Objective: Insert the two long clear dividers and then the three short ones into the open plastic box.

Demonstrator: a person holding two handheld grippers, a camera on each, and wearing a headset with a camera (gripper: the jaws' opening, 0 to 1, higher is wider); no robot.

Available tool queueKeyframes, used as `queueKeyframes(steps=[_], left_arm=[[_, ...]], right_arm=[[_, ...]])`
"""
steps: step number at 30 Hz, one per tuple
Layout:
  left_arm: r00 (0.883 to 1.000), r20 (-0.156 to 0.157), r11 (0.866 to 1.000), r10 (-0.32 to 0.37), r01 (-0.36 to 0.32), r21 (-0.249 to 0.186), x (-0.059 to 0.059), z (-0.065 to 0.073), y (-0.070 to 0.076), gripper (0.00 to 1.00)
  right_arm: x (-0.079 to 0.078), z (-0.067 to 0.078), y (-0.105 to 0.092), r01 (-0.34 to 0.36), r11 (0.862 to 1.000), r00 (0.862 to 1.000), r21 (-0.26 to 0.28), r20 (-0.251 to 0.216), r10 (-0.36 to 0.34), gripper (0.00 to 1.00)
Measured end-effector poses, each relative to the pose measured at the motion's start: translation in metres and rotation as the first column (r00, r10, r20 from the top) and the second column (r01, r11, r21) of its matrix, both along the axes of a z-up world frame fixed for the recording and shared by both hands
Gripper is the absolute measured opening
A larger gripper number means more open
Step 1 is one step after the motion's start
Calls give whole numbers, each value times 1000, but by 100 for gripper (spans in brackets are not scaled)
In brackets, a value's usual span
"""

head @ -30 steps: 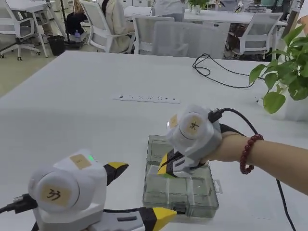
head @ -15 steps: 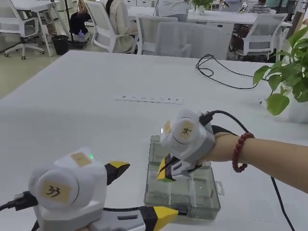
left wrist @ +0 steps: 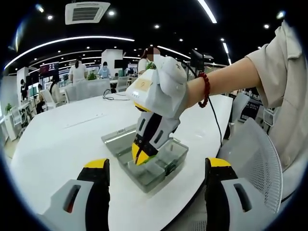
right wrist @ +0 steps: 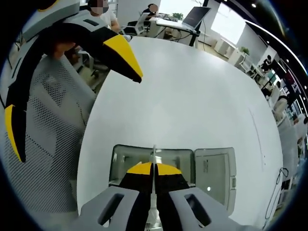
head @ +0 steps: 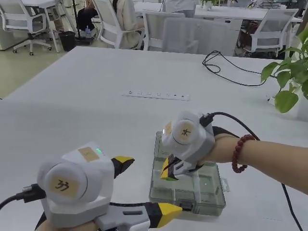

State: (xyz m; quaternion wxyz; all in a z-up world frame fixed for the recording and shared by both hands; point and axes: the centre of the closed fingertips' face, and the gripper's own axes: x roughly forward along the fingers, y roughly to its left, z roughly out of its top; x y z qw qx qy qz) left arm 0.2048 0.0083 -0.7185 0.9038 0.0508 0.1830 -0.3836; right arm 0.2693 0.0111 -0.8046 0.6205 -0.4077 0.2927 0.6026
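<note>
The open plastic box [head: 204,191] lies on the white table, its lid [right wrist: 214,172] folded flat beside the tray [right wrist: 124,161]. My right gripper [head: 169,175] points down into the tray and is shut on a thin clear divider [right wrist: 154,155], seen edge-on between its yellow tips [right wrist: 154,169]. From the left gripper view the right gripper [left wrist: 141,156] hangs over the box [left wrist: 169,155]. My left gripper [head: 147,187] stands open near the table's front edge, left of the box, with nothing between its fingers [left wrist: 97,167].
A white power strip [head: 156,95] lies mid-table beyond the box. A black cable [head: 231,72] loops at the far right, near a leafy plant [head: 288,79]. White chairs [head: 183,33] stand past the table's far edge. A mesh chair [left wrist: 255,159] is close by.
The head camera has shifted. My right gripper has edged slightly left over the box, still shut on the divider. The left gripper has stayed open in place.
</note>
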Motion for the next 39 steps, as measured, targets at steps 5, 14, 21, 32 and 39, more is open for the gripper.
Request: queueKeyframes(steps=[5, 14, 21, 32, 39], left_arm=[[1000, -2, 1000, -2, 2, 8, -1, -1, 0, 82], [1000, 0, 1000, 1, -1, 15, 1, -2, -1, 82], [1000, -3, 1000, 2, -2, 26, 2, -4, -1, 83], [1000, -5, 1000, 9, -8, 22, 6, -3, -3, 83], [1000, 4, 1000, 12, -12, 22, 8, 0, -4, 85]], right_arm=[[1, -6, 1, 8, 1000, 1000, -15, -15, -8, 2], [2, -21, 1, 8, 997, 999, -75, -38, -11, 2], [3, -23, -1, 10, 993, 998, -115, -58, -17, 2], [4, -22, -1, 58, 995, 997, -79, -53, -62, 4], [0, -19, -2, 69, 996, 996, -48, -57, -71, 11]])
